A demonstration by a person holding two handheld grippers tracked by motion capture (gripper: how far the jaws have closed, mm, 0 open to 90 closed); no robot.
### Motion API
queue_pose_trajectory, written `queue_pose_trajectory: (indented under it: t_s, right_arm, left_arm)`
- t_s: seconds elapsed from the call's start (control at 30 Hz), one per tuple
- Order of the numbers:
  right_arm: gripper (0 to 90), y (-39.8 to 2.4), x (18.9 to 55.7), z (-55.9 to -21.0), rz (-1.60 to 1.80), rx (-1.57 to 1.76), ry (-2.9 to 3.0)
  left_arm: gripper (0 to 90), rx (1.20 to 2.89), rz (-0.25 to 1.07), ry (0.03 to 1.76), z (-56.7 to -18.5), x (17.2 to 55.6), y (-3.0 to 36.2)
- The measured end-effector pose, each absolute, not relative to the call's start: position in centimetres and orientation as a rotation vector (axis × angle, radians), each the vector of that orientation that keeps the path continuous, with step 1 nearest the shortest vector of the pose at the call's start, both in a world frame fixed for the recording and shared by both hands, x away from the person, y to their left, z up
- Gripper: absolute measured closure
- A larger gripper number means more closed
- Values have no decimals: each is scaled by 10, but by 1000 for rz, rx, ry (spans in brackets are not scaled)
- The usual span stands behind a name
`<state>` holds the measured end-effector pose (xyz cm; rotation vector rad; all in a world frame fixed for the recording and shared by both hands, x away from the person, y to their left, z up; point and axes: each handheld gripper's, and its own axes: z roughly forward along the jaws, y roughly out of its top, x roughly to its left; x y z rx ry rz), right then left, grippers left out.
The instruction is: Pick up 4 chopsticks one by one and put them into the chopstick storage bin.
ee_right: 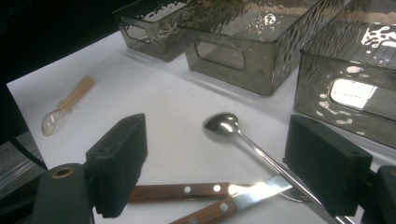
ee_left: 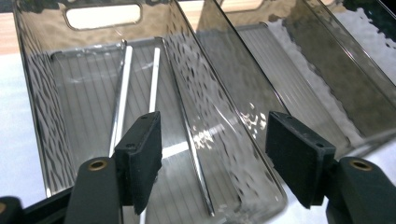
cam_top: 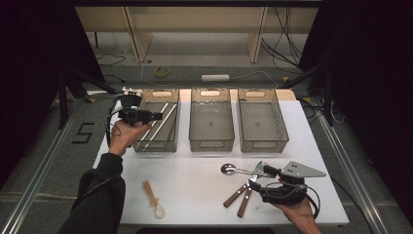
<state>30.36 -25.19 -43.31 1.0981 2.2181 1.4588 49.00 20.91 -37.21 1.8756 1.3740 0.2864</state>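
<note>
left gripper [cam_top: 157, 116] spread over bin [cam_top: 171, 127] (two rods [ee_left: 122, 93]) | right gripper [ee_right: 217, 170] spread; spoon [ee_right: 224, 124], knives [ee_right: 187, 190] between

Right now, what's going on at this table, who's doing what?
A person holds a tool in each hand at a white table with three clear bins. The left tool is open over the left bin, which holds two thin metal rods. The right tool is open, low over a metal spoon and two wooden-handled pieces of cutlery, gripping nothing. A small wooden-handled spoon lies apart near the front edge. The middle bin and right bin look empty.
</note>
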Motion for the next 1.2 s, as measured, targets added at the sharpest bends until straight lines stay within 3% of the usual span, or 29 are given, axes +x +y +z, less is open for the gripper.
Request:
queue_pose_trajectory:
  t_s: [0.53, 1.2]
  right_arm:
    - [222, -252, 304, -432, 1459, 1098, 2218]
    - [226, -250, 304, -432, 1414, 1074, 2243]
  left_arm:
    - [317, 1960, 317, 1329, -365, 439, 199]
    - [256, 2014, 286, 1328, -391, 391, 201]
